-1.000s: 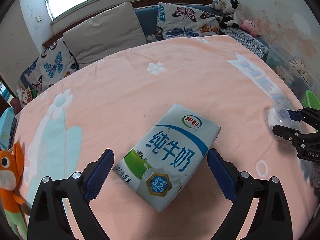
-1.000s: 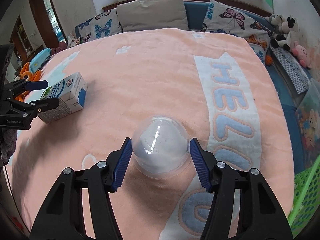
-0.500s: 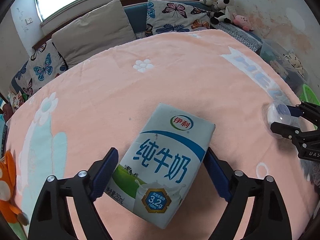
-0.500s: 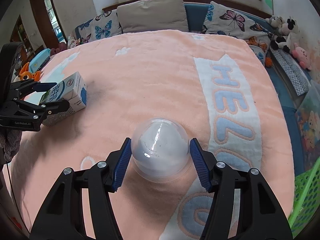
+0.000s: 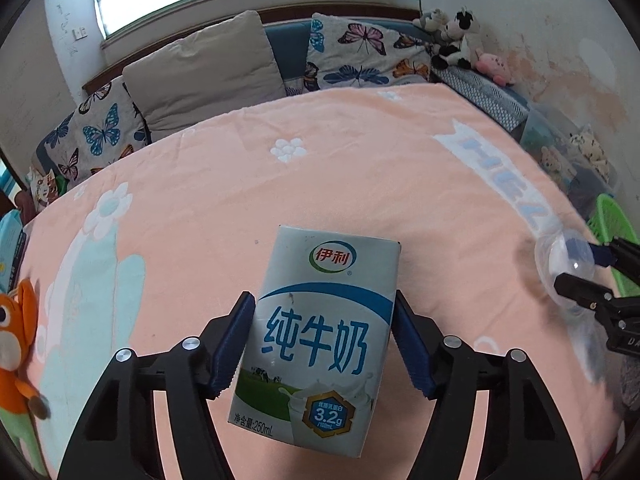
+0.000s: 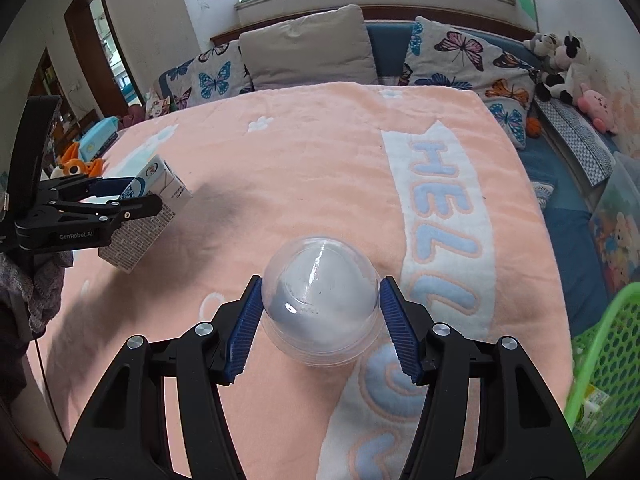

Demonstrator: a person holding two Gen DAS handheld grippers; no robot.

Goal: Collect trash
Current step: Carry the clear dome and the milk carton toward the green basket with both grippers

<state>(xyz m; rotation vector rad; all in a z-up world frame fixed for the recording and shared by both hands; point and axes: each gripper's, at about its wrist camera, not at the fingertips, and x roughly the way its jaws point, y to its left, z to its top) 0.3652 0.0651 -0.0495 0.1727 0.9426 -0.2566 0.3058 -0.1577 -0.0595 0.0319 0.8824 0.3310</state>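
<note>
Milk carton reads "3.2g", "250mL" — blanket "HELLO"

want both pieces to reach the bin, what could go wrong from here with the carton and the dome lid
1. The left gripper, whose jaws have just been closing, pinches only the milk carton's lower sides; it could pivot or slip.
2. The right gripper squeezes the clear dome lid on curved, slick plastic; it may pop out before the green basket.

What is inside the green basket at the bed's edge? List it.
In the right wrist view, the green basket shows a small pale carton-like piece low through its mesh wall. The picture's edge and the right claw's arm cut off the remaining interior.
</note>
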